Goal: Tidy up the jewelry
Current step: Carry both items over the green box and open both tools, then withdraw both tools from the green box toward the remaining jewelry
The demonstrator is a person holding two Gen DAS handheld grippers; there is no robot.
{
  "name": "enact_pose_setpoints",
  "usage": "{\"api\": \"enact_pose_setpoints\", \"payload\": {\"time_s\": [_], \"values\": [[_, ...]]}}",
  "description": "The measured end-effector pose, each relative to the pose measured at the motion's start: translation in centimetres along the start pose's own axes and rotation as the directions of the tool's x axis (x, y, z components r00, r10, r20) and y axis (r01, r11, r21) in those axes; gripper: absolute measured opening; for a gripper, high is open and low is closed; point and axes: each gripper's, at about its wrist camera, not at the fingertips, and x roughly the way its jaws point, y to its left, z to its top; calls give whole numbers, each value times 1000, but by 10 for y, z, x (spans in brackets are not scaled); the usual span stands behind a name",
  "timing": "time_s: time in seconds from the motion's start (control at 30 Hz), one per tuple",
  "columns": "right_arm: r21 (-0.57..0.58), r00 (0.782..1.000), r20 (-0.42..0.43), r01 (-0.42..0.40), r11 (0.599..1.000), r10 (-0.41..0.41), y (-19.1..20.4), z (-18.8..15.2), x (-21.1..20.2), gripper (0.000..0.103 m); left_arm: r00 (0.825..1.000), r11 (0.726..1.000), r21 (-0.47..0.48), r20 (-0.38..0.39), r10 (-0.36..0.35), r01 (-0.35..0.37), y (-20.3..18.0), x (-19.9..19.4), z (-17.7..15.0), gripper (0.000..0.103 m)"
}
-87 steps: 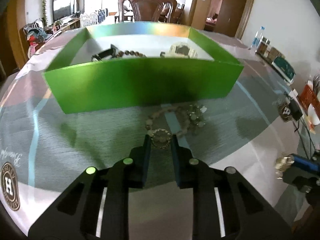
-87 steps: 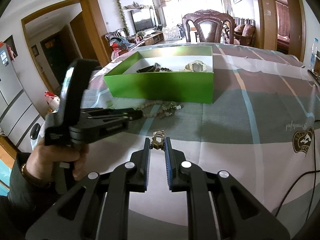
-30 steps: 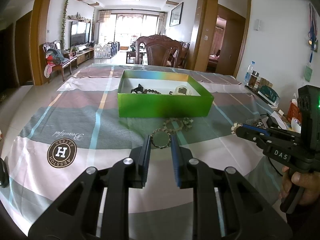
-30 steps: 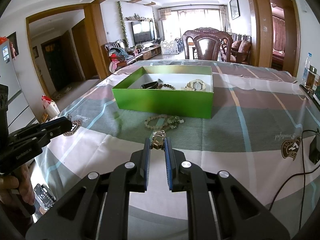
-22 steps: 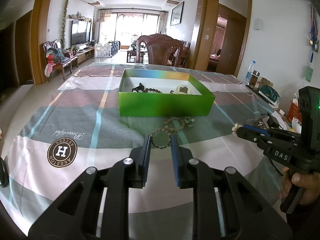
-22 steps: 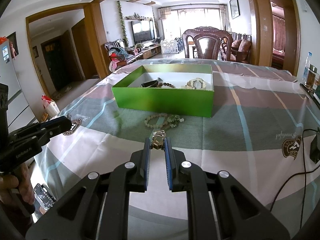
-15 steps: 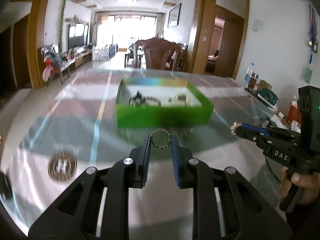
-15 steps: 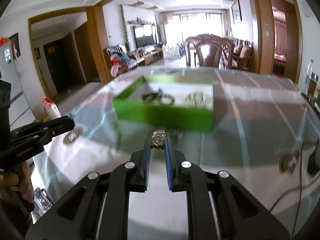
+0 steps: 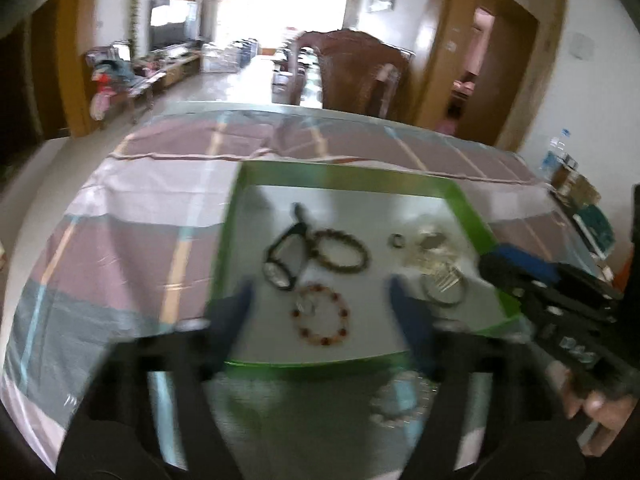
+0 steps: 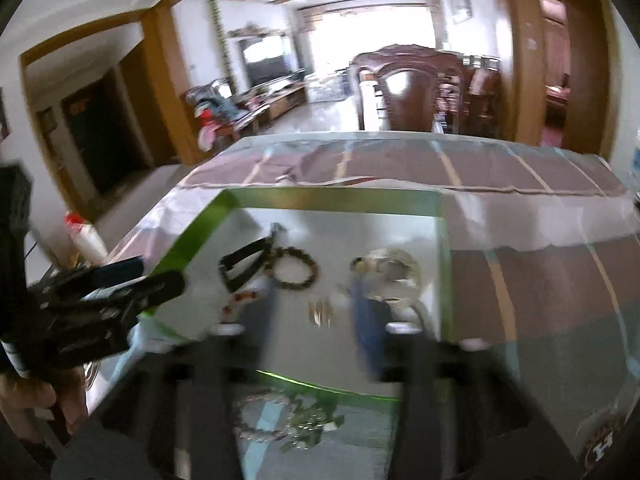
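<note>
Plaid-clothed counter (image 9: 120, 240), green box (image 9: 468, 208) centred. Left tongs (image 9: 320, 304) and right tongs (image 10: 312, 316) both spread wide over it, empty. Red bead bracelet (image 9: 322, 316) lies inside; pale bead strand (image 9: 400, 400) outside, next pickup. Retreat straight up, clear the box wall.

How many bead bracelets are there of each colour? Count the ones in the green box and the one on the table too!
Brown bead bracelet, in the green box: 1
Red bead bracelet, in the box: 1
Pale bead bracelet, on the table outside the box: 1
Total: 3
</note>
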Motion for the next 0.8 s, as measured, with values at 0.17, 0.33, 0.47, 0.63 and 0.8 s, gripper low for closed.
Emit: {"api": "enact_pose_setpoints", "payload": {"time_s": [0.17,0.33,0.47,0.63,0.8], "values": [[32,988,150,-33,999,28,-9,-22,-75,71,988,1000,0,156,-23,23,8,-66,-36,90],[-17,982,185,36,999,-32,1,-80,-139,78,958,1000,19,286,-2,-3,6,-129,-91,99],[-2,989,148,28,1000,-27,7,-120,-153,78,968,999,38,251,-19,9,-3,-143,-129,99],[-20,993,112,33,999,-30,18,-140,-150,78,979,994,106,198,-42,21,-25,-141,-152,99],[-7,993,113,19,1000,-18,16,-136,-151,78,984,993,106,168,-62,44,-30,-135,-155,99]]}}
